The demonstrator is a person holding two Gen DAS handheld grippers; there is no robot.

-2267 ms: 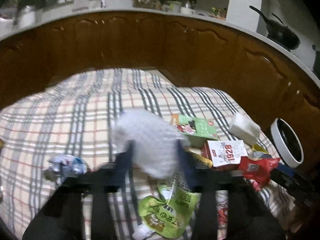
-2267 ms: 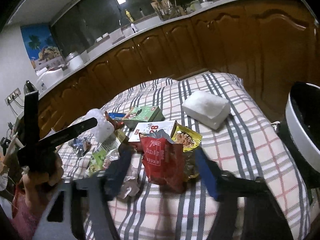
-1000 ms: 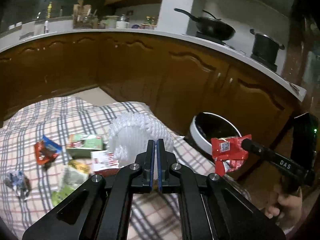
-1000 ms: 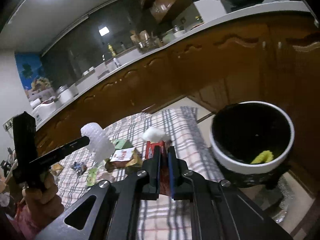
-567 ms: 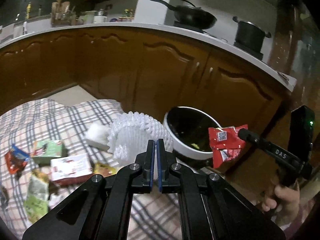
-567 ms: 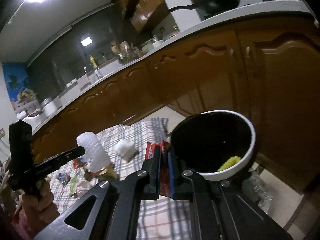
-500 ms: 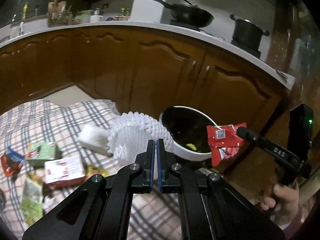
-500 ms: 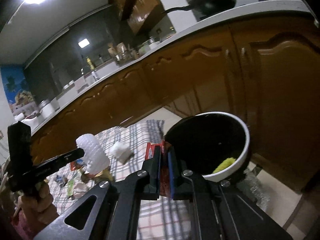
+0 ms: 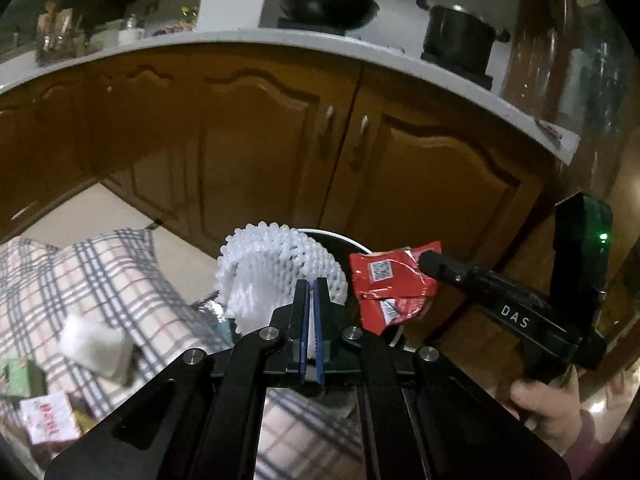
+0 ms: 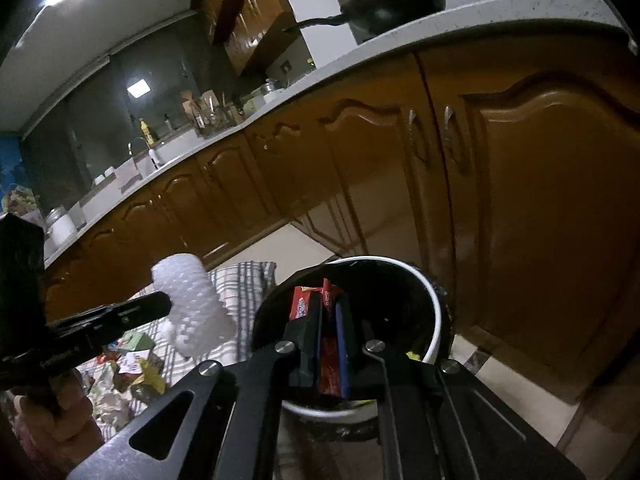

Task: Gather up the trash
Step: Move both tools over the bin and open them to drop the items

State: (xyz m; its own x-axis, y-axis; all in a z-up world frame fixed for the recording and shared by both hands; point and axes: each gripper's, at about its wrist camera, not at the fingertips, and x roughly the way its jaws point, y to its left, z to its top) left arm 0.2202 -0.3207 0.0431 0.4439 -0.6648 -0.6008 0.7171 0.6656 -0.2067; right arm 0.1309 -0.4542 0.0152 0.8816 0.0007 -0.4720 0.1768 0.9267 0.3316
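1. The left gripper (image 9: 311,286) has its jaws pressed together on one white foam net (image 9: 276,272), which stands up from between the tips and partly hides the bin behind it.
2. The right gripper (image 10: 330,316) has its jaws drawn narrow on one red snack wrapper (image 10: 329,364); the wrapper fills the slit between them and pokes out past the tips, over the mouth of the bin.
3. In the left wrist view, the red wrapper hangs from the right gripper's tip just to the right of the foam net, the two close together but apart.
4. One round bin (image 10: 434,320), white-rimmed with a dark inside, sits on the floor right below both grippers; a bit of yellow shows inside near the rim.
5. To the left lies a checked cloth (image 9: 120,276) with more litter on it: one white block (image 9: 94,346), one white-and-red packet (image 9: 50,422), one green packet (image 9: 16,380) at the edge, and others too blurred to count.
6. Behind stand brown cabinet doors (image 9: 248,152) under a pale counter (image 9: 360,46).
7. On the counter are one black wok (image 9: 328,6) and one black pot (image 9: 458,36).
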